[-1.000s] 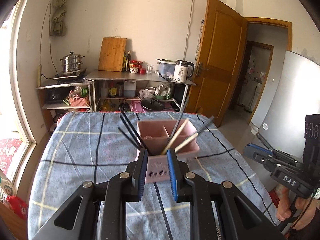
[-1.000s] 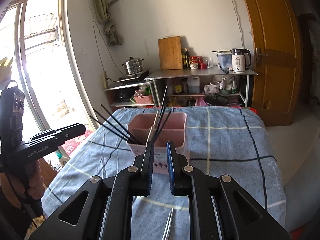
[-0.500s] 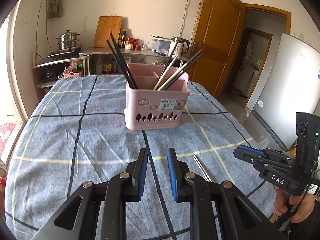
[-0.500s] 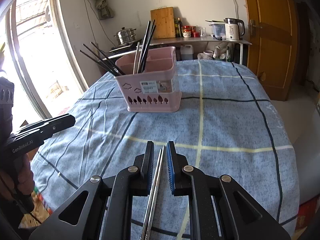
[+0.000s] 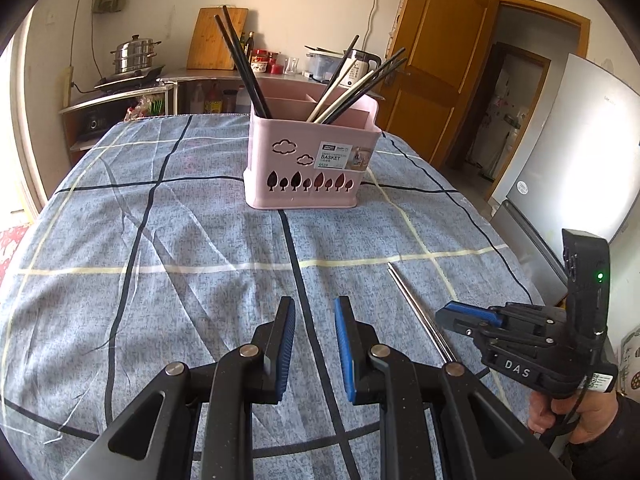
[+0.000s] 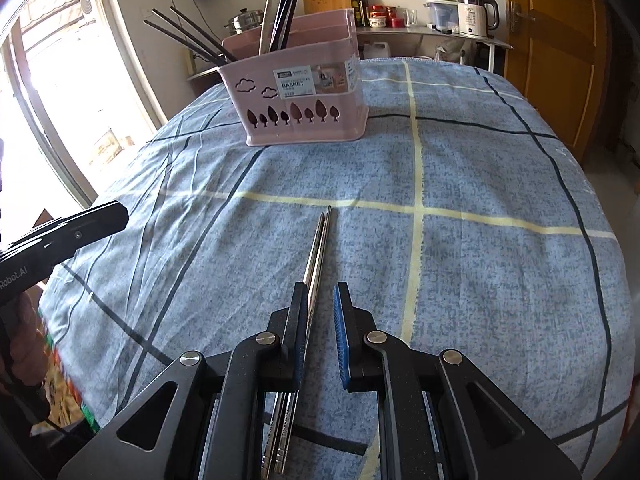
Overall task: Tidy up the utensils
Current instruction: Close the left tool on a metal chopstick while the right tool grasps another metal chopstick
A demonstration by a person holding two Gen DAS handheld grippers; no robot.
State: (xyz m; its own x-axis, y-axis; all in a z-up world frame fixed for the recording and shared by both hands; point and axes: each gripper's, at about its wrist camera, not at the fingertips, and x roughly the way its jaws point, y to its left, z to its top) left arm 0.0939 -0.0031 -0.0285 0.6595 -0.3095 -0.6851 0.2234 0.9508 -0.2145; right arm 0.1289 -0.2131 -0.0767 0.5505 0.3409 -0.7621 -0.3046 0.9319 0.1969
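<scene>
Straddling the pair of slim steel chopsticks [image 6: 316, 264] flat on blue checked tablecloth [image 6: 480, 264]: right gripper [image 6: 320, 312], jaws narrow, unclamped, likely lining up a pickup. At eleven o'clock, pink plastic utensil basket [image 6: 304, 96]. Left gripper [image 5: 314, 332] narrow, empty.

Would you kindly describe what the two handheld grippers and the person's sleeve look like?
Both grippers, left and right, are matte black linkages with silver pivot pins and ribbed blue pads. The right one's side reads "DAS", carries a green light on an upright black block and a white label, and trails a thin black cable. The left one's side reads "Robot.AI". The sleeve is dark.
</scene>
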